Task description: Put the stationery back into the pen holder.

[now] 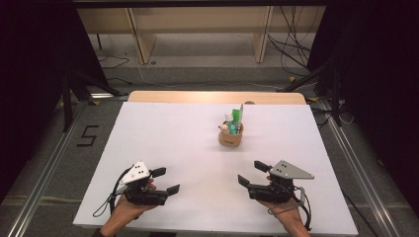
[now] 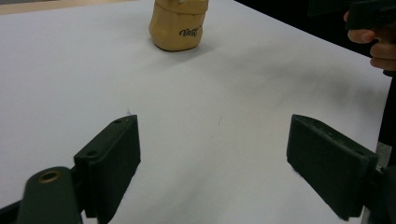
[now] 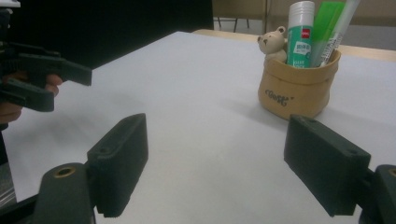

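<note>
The left tongs (image 2: 212, 163) hover low over the white worktop (image 2: 219, 93), their two black jaws spread wide with nothing between them. Ahead, near the top edge, stands a tan pouch-like holder (image 2: 178, 25) with dark lettering on its side. At the upper right, a hand (image 2: 376, 42) grips another black tool.

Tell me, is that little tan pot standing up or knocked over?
Upright. The tan pot sits on its base on the white table, with a glue stick and green pens poking out the top.
</note>
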Tool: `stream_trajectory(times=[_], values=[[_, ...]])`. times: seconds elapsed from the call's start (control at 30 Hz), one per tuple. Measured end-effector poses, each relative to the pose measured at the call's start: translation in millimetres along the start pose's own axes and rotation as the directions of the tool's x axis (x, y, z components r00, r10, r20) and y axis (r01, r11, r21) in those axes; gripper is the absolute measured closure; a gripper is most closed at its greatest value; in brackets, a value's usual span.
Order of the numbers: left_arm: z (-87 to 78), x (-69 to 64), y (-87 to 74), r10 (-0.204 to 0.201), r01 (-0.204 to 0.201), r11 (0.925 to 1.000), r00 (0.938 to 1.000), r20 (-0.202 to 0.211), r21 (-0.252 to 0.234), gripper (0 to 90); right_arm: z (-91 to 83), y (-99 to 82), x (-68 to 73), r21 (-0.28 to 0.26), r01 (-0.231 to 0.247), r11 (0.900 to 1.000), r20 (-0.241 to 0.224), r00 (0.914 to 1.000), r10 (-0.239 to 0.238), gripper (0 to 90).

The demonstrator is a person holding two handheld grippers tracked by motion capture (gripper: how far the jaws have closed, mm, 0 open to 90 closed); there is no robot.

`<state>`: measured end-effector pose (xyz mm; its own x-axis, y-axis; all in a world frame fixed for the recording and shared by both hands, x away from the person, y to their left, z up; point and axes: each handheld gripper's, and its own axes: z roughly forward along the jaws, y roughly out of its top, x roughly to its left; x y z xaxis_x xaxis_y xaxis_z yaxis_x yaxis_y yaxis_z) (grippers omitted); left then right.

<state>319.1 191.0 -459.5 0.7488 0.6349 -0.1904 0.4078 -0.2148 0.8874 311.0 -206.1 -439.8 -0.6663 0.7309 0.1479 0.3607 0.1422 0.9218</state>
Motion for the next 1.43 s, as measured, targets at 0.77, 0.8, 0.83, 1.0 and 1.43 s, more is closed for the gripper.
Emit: stream_trajectory(times=[0.77, 0.8, 0.83, 1.0, 1.43], values=[[-0.8, -1.5, -0.2, 0.013, -0.013, 0.9999, 0.9999, 0.007, -0.004, 17.2, -18.8, -24.3, 0.4, 0.030, 0.034, 0.9990, 0.039, 0.9986, -0.035, 22.8], [-0.7, -1.6, -0.3, 0.014, -0.014, 0.9999, 0.9999, 0.006, -0.003, 17.2, -18.9, -24.4, 0.3, 0.029, 0.036, 0.9989, 0.041, 0.9985, -0.037, 22.8], [-0.6, -1.6, -0.3, 0.014, -0.014, 0.9999, 0.9999, 0.006, -0.002, 17.2, -19.0, -24.4, 0.1, 0.029, 0.037, 0.9989, 0.042, 0.9984, -0.038, 22.8], [-0.5, -1.3, -0.4, 0.014, -0.014, 0.9999, 0.9999, 0.006, -0.002, 17.2, -19.2, -24.3, -1.2, 0.023, 0.029, 0.9993, 0.049, 0.9983, -0.030, 22.4], [0.1, -1.0, -0.6, 0.018, -0.018, 0.9998, 0.9998, 0.004, 0.001, 17.2, -17.8, -24.3, -0.7, 0.026, 0.031, 0.9992, 0.045, 0.9985, -0.032, 21.3]])
